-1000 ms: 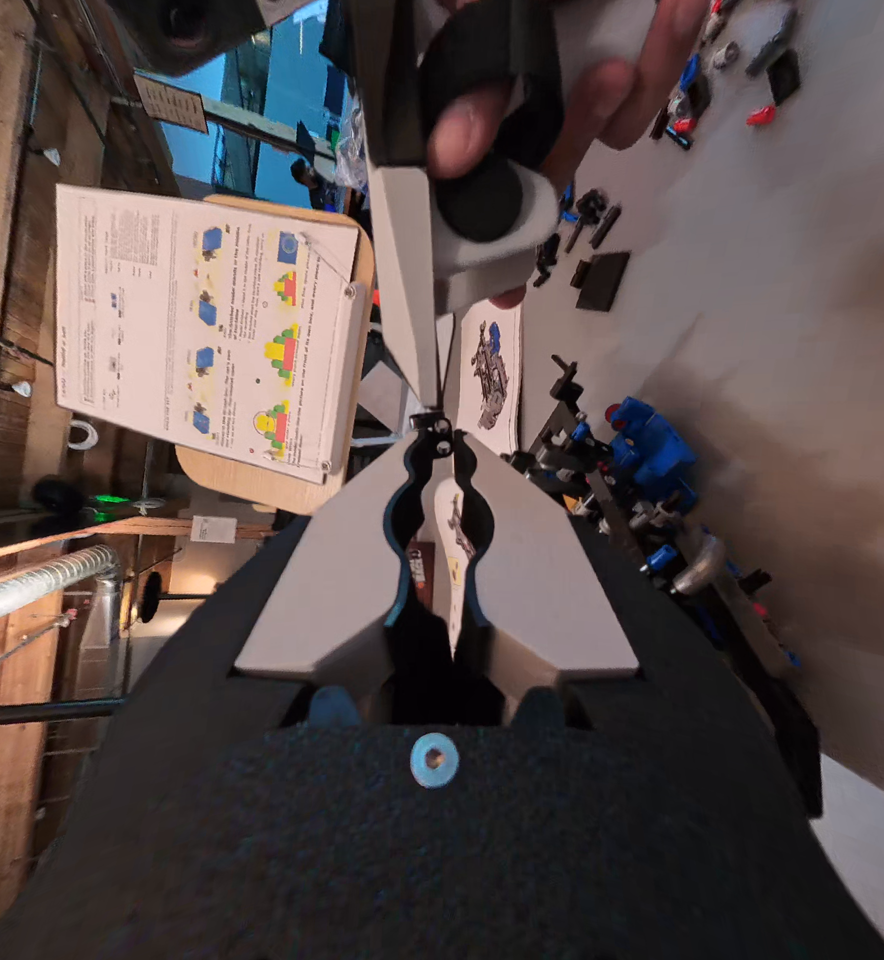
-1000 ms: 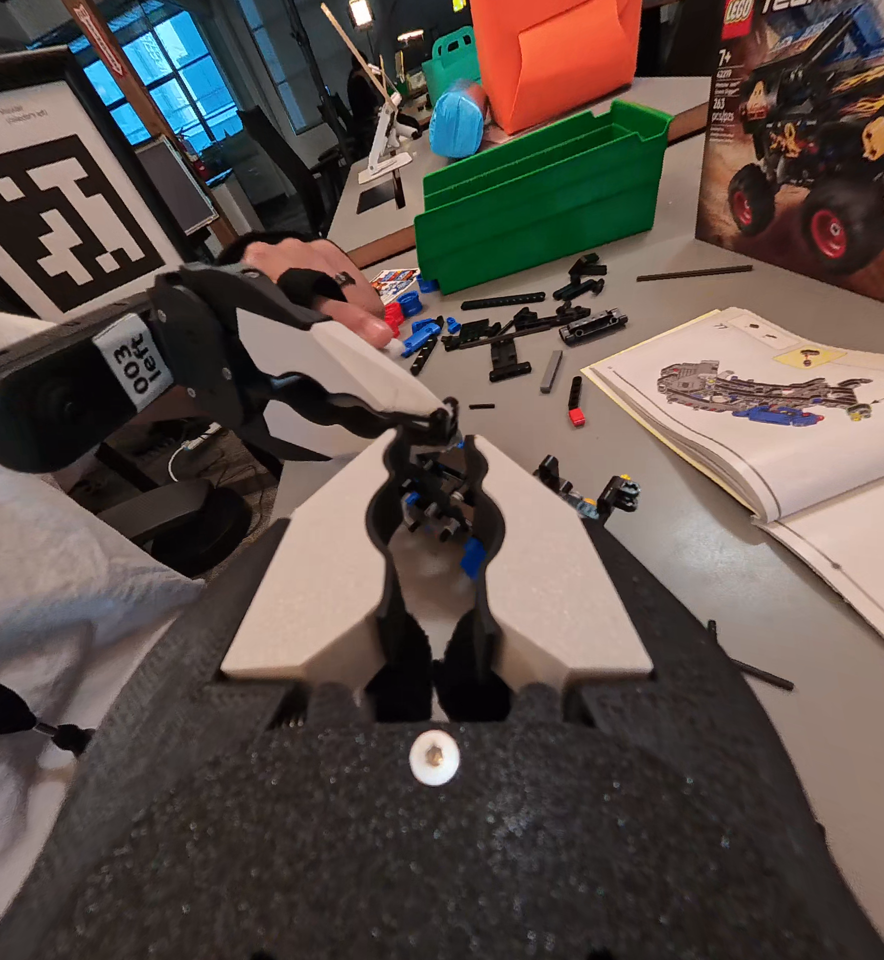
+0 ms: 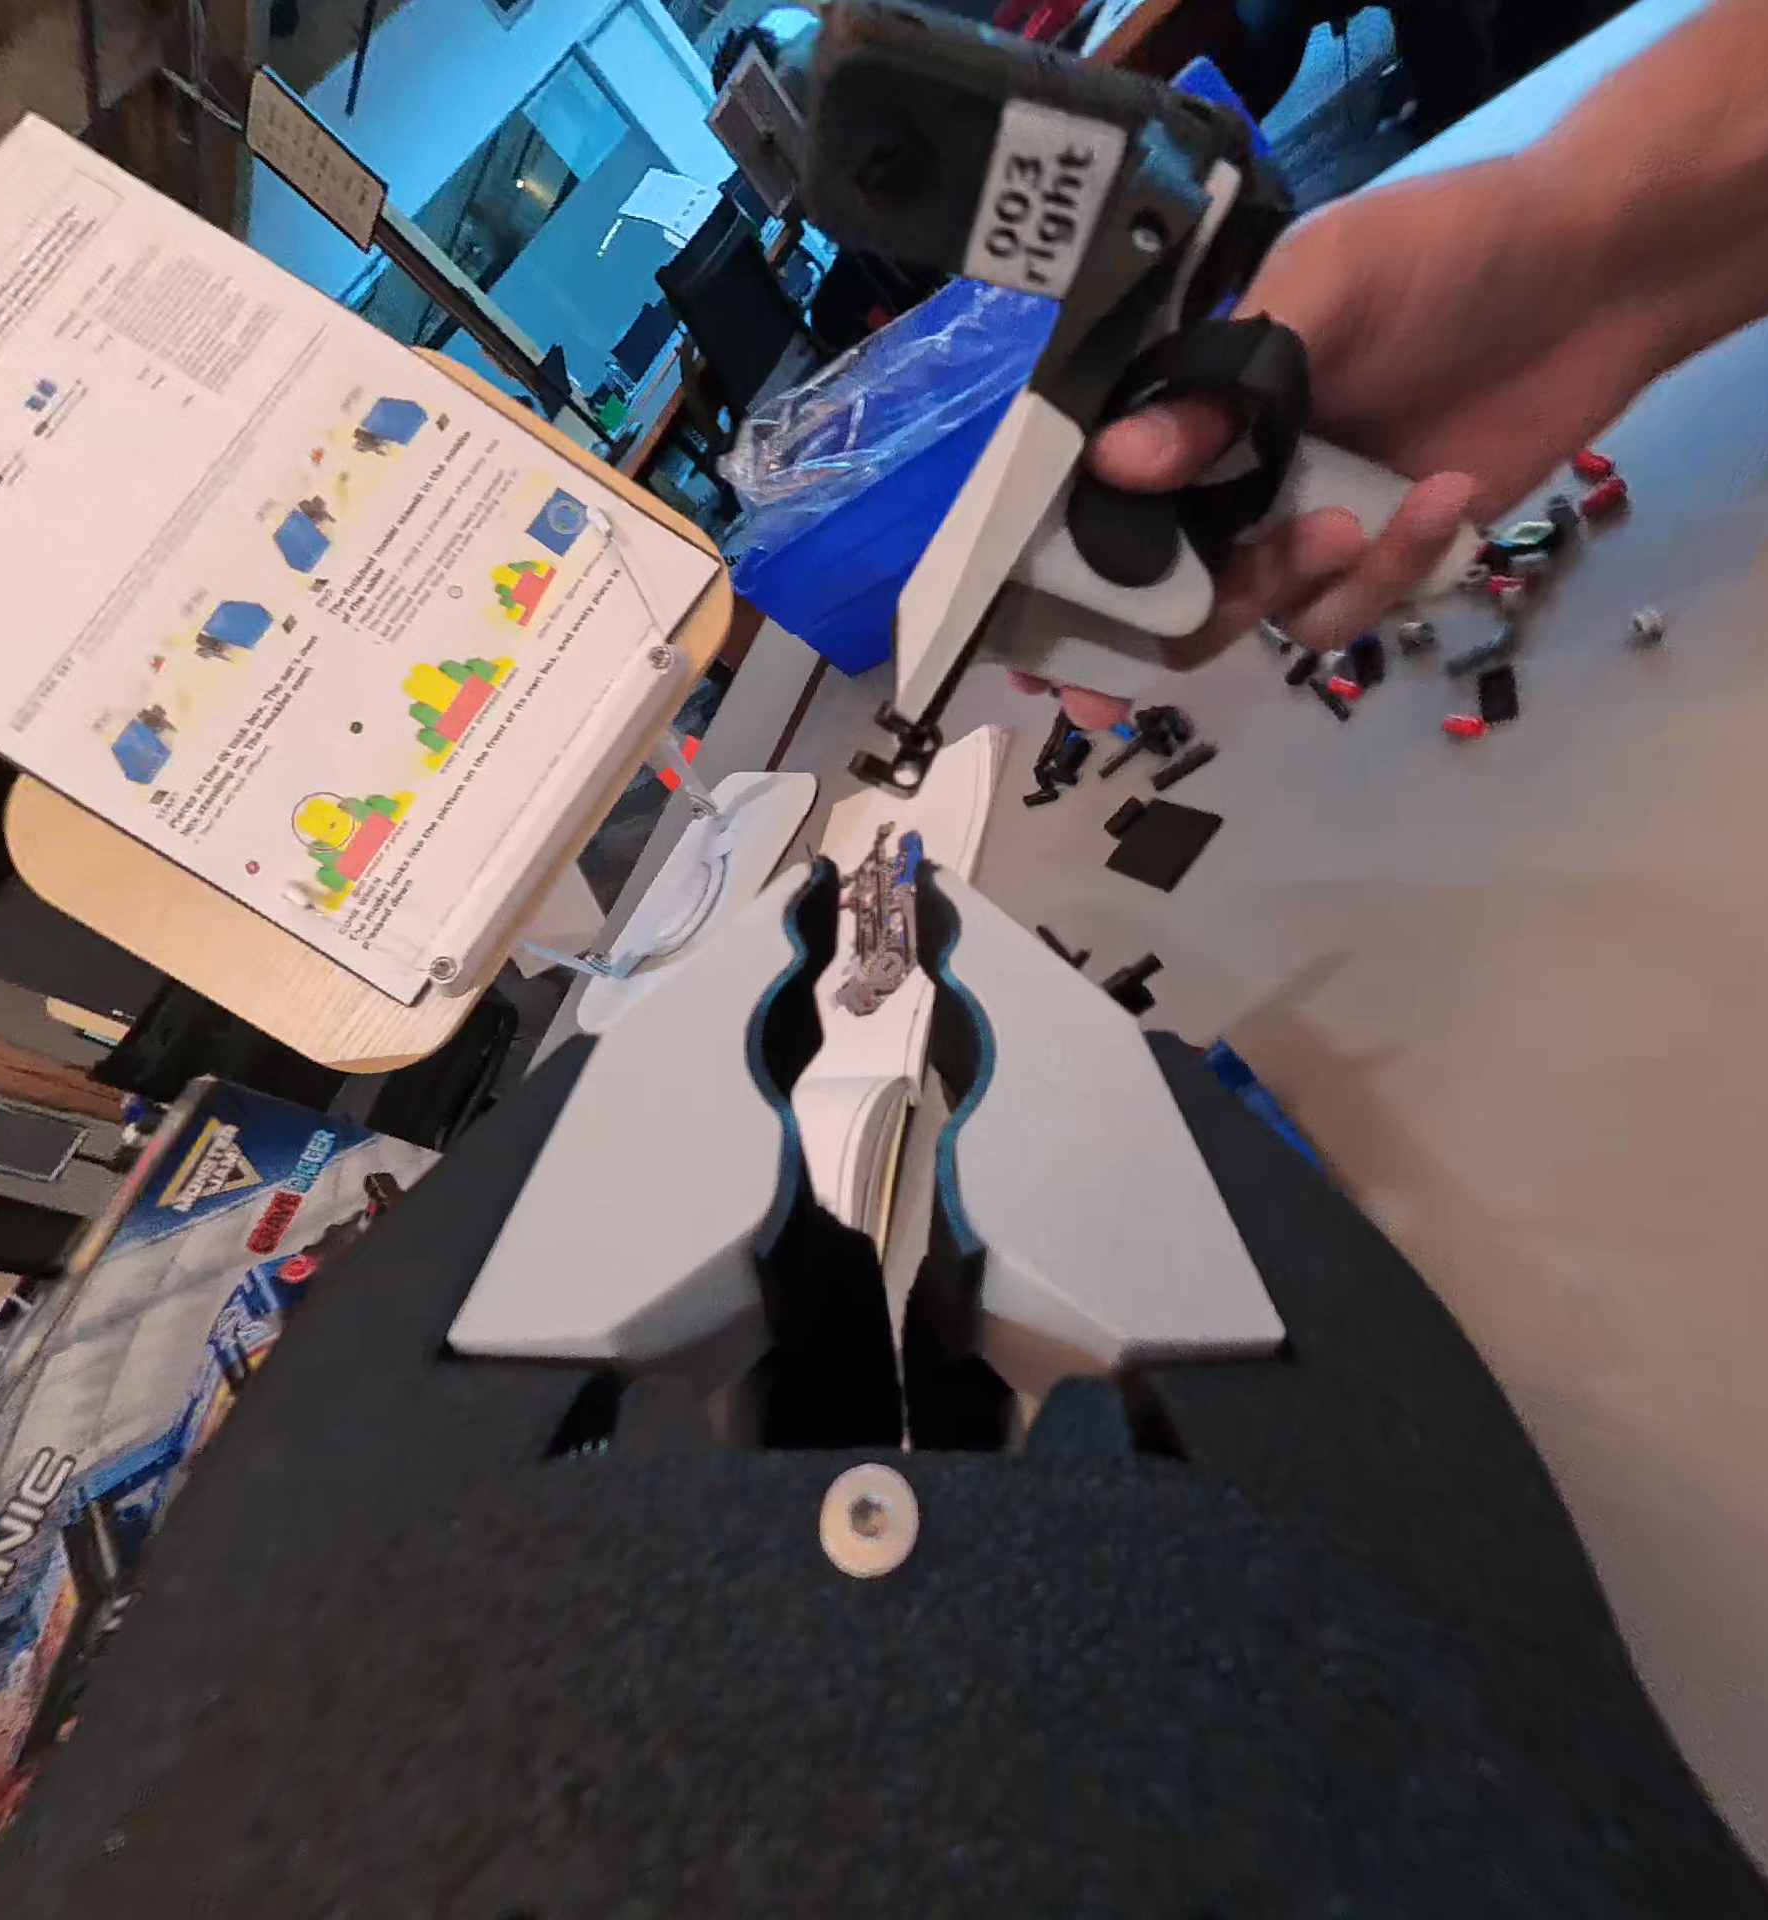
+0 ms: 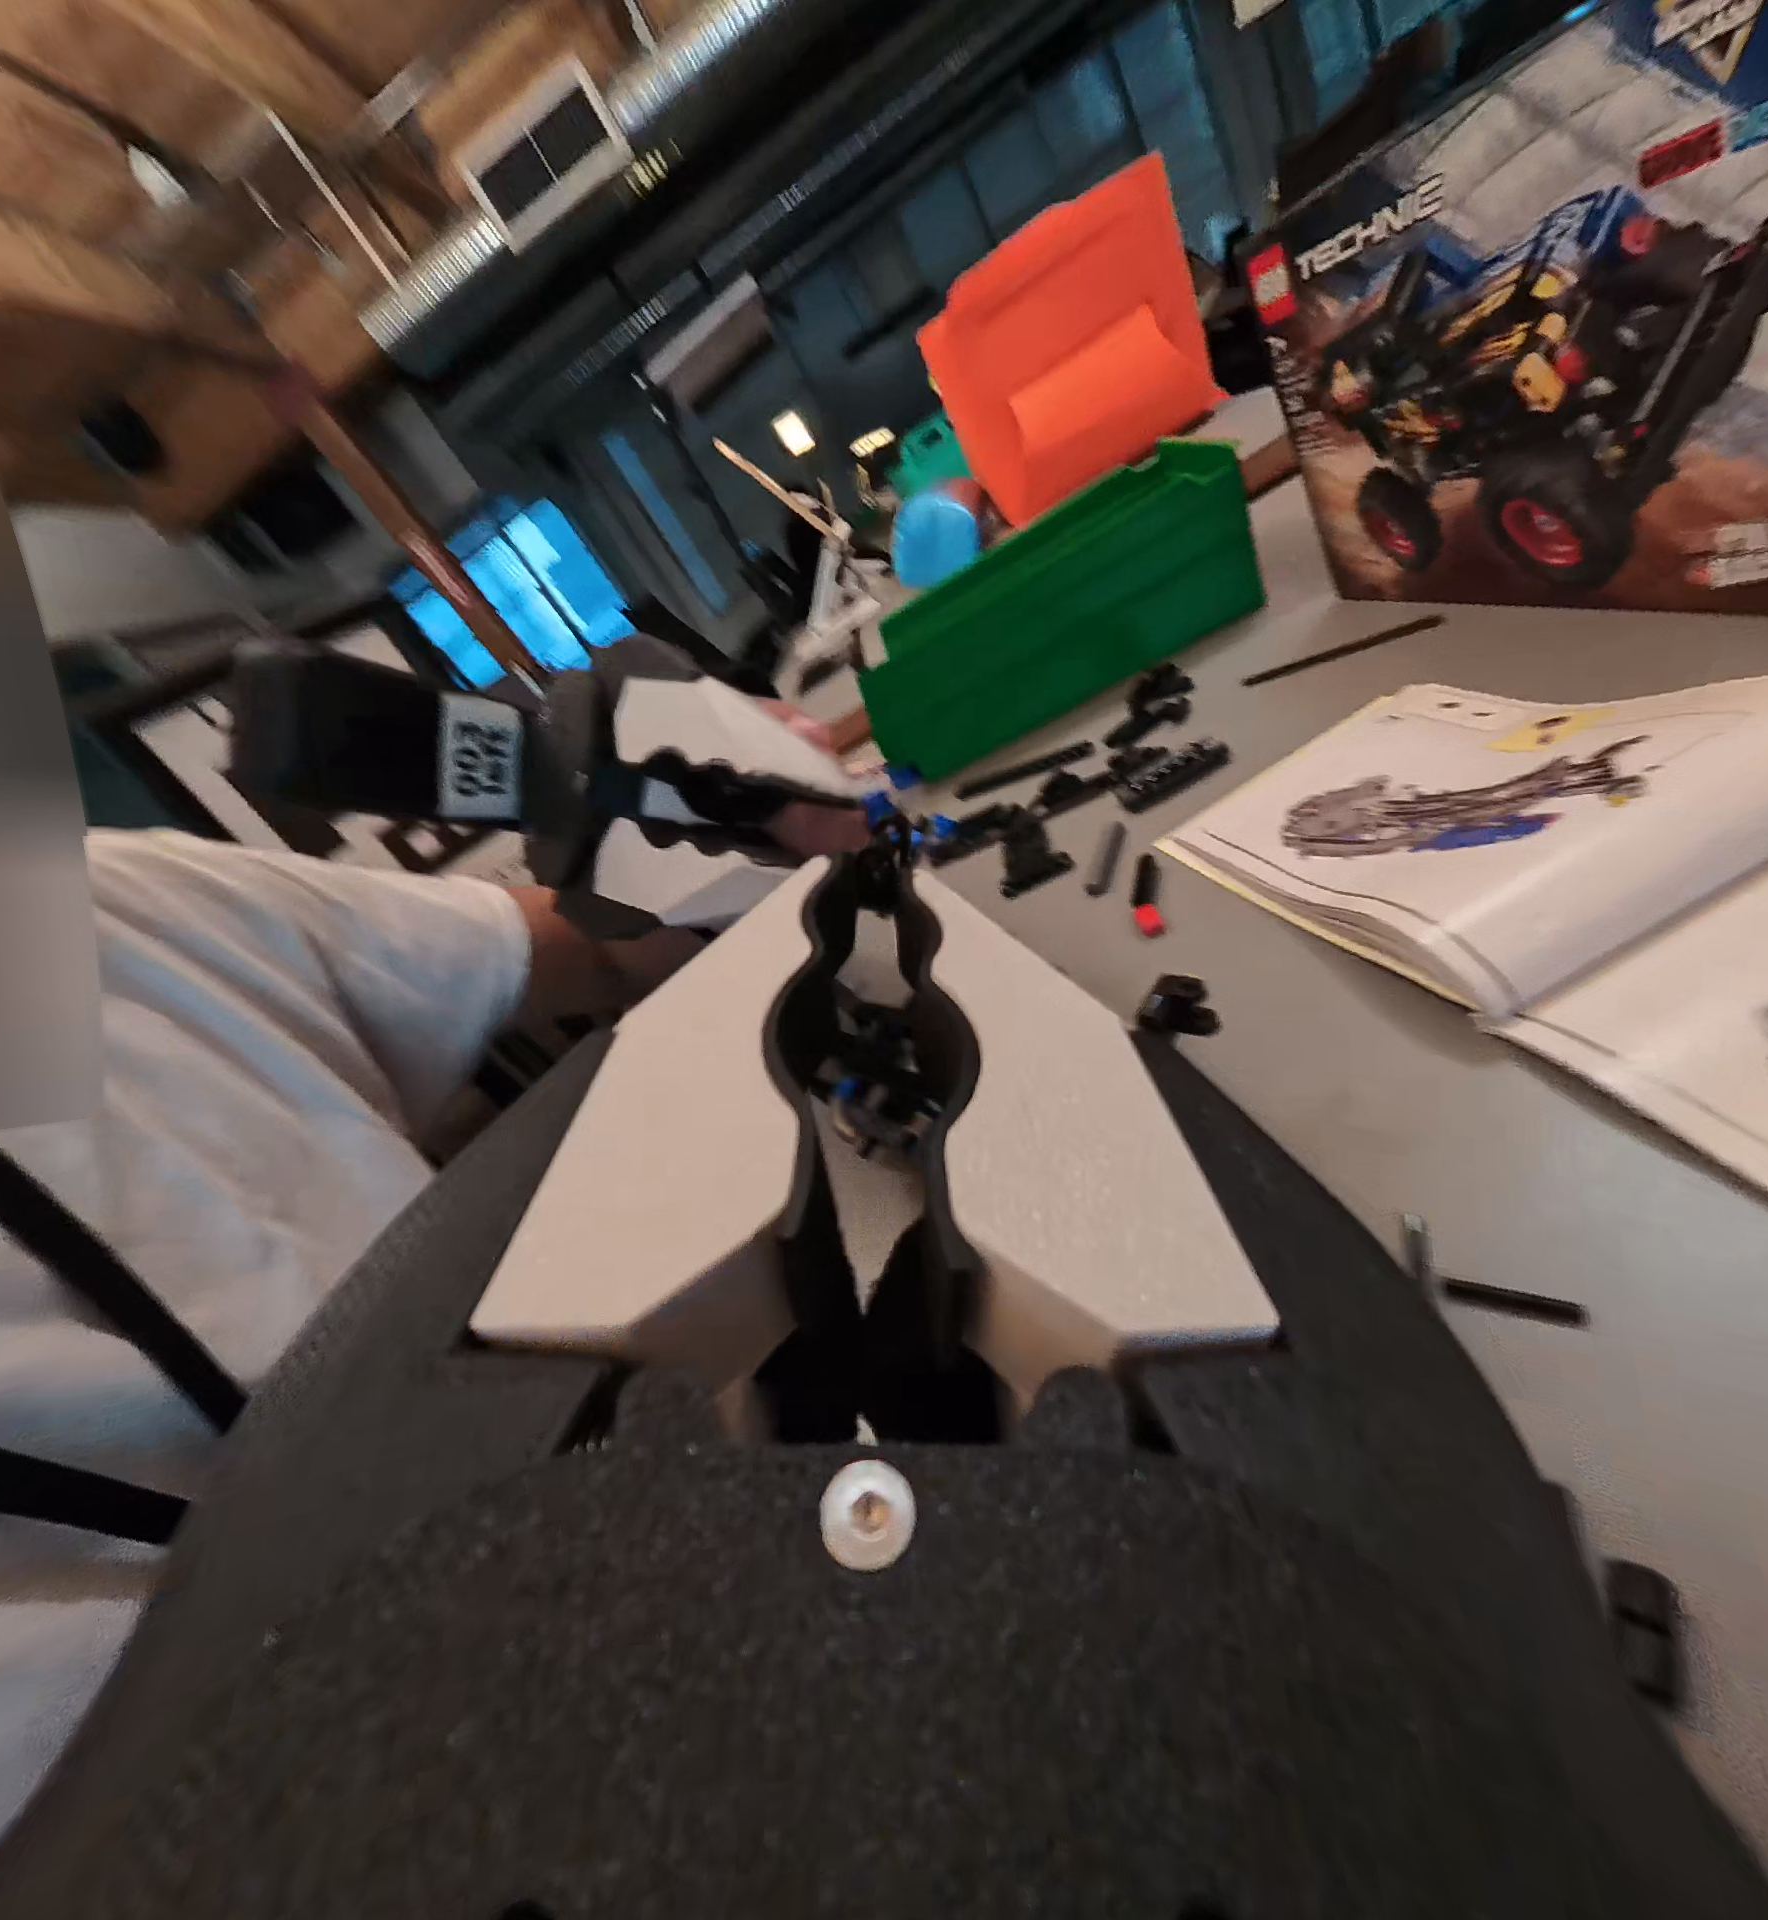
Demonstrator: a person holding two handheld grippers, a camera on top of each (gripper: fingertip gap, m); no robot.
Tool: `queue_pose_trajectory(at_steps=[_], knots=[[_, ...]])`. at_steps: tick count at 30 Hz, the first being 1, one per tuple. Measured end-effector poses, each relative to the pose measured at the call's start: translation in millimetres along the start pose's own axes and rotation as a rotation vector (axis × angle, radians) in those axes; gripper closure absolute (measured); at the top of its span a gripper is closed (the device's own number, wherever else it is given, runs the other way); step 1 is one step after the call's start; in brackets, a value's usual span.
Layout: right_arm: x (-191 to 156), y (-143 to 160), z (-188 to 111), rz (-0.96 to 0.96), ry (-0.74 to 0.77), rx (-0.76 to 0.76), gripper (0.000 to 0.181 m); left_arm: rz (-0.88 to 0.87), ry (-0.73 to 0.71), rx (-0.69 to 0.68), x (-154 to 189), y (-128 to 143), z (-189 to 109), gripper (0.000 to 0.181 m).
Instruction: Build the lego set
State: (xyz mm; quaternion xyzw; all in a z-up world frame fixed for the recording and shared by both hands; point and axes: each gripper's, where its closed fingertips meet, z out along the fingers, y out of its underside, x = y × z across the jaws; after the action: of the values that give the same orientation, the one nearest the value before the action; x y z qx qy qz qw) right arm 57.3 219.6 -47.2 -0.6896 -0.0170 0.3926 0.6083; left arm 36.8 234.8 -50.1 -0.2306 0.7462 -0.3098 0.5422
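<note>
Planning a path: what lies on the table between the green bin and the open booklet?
Loose black Lego pieces and one red piece lie between green bin and booklet, seen in the right wrist view.

Grey table (image 4: 1275, 1039): green bin (image 4: 1067, 613), open booklet (image 4: 1482, 831), loose pieces (image 4: 1098, 790).

Printed lettering on set box (image 4: 1545, 343), white sticker on right hand-held gripper (image 3: 901, 764), instruction sheet (image 3: 236, 582); wording withheld.
</note>
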Motion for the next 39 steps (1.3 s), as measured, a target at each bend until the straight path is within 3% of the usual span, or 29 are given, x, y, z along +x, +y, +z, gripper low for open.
queue_pose_trajectory(at_steps=[3, 6, 13, 17, 25, 33, 39], knots=[[-8.7, -5.0, 3.0, 0.124, -0.109, 0.080, 0.175, 0.014, -0.069, 0.008, -13.4, -4.6, 8.1, 0.157], [-19.4, -8.8, 4.7, 0.195, -0.206, 0.141, 0.175, -0.062, -0.028, 0.058, -6.2, -15.1, 13.7, 0.148], [-22.7, -0.8, 8.6, 0.240, -0.254, 0.118, 0.175, -0.211, 0.105, 0.134, 3.9, -24.9, 14.0, 0.163], [-30.5, 5.3, 11.1, 0.297, -0.336, 0.091, 0.175, -0.124, 0.157, 0.160, 9.4, -27.0, 6.4, 0.163], [-37.0, 19.7, 19.1, 0.235, -0.346, 0.004, 0.174, 0.057, 0.311, 0.109, 24.8, -21.9, -3.0, 0.164], [-25.8, 23.4, 19.1, 0.118, -0.237, -0.048, 0.165, 0.172, 0.379, 0.004, 28.0, -5.5, -3.4, 0.163], [10.4, 19.3, 10.1, -0.195, 0.124, -0.102, 0.160, 0.187, 0.353, -0.059, 23.1, 9.5, 10.2, 0.163]])
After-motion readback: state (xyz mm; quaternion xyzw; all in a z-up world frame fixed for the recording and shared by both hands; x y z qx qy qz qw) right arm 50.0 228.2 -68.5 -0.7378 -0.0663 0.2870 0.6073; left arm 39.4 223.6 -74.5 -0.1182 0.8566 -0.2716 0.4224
